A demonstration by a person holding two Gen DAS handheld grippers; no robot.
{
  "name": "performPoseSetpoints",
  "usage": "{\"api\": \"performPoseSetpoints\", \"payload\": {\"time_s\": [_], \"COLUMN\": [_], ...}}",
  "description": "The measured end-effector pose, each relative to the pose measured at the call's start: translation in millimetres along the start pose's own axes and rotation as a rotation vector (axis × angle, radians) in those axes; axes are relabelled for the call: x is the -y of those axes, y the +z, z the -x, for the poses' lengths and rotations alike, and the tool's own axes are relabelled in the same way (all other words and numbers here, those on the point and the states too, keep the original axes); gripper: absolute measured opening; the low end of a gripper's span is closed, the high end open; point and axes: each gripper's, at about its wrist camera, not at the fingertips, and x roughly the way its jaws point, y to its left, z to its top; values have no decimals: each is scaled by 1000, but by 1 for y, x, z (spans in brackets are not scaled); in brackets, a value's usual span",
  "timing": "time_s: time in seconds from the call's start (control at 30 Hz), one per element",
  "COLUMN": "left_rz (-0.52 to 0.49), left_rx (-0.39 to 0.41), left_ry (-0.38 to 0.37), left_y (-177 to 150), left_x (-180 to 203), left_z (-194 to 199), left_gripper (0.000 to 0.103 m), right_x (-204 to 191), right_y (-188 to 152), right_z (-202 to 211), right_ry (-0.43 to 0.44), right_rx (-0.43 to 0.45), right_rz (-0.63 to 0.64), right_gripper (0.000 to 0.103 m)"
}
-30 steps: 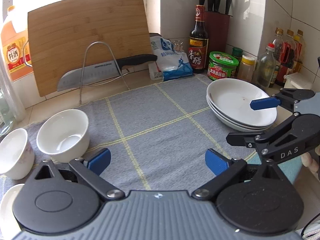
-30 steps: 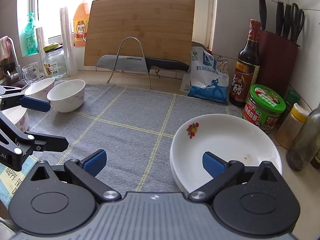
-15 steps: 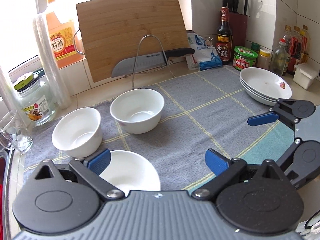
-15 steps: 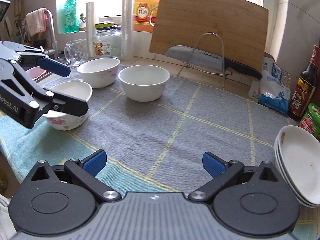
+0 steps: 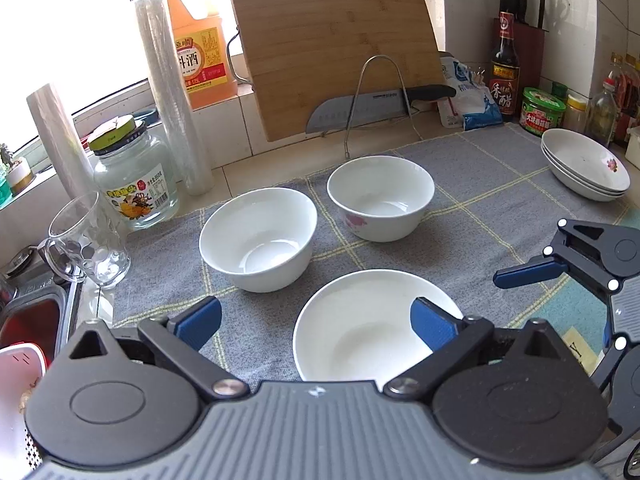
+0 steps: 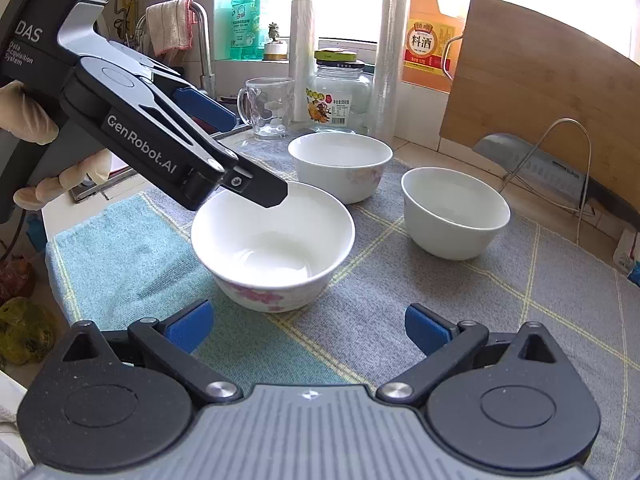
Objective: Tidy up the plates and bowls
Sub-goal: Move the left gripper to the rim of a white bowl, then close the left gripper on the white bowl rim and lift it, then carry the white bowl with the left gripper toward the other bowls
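Hovering both spread tongs, left (image 5: 316, 322) and right (image 6: 306, 326), I judge the glossy white ceramic bowl (image 6: 273, 246) slippery, fragile, best pinched at its rim.

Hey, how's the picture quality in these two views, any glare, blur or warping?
Left wrist view: the window is blown out white, the cutting board bows from fisheye warping, and the bowls are sharp. Right wrist view: glare washes out the upper right by the board; the left gripper looms large but stays in focus.

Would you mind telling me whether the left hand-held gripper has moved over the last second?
Yes. The left hand-held gripper swung leftward, away from the plate stack toward the three bowls; the nearest bowl now sits between its open fingers.
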Motion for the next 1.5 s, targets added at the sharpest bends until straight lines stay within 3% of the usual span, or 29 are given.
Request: {"api": "performPoseSetpoints", "payload": {"time_s": [0.23, 0.4, 0.5, 0.63, 0.87, 1.5], "left_rz": [-8, -9, -21, -22, 7, -2], "left_rx": [-47, -82, -94, -119, -145, -149], "left_ry": [-41, -97, -116, -144, -176, -212], "left_y": [-5, -5, -5, -4, -4, 0], "left_x": [-5, -5, -3, -4, -8, -9], "left_z": [-14, -23, -26, -32, -38, -36], "left_gripper": [98, 83, 80, 64, 55, 54], "right_x": [-12, -14, -17, -19, -17, -15], "right_y": [9, 8, 8, 8, 10, 13], "right_z": [-17, -21, -24, -24, -23, -15], "right_ry": [-13, -7, 1, 2, 4, 0], "right_rx": [-1, -10, -16, -14, -5, -1], "right_rz": [43, 40, 50, 49, 32, 15], "right_gripper": [103, 101, 91, 86, 83, 82]}}
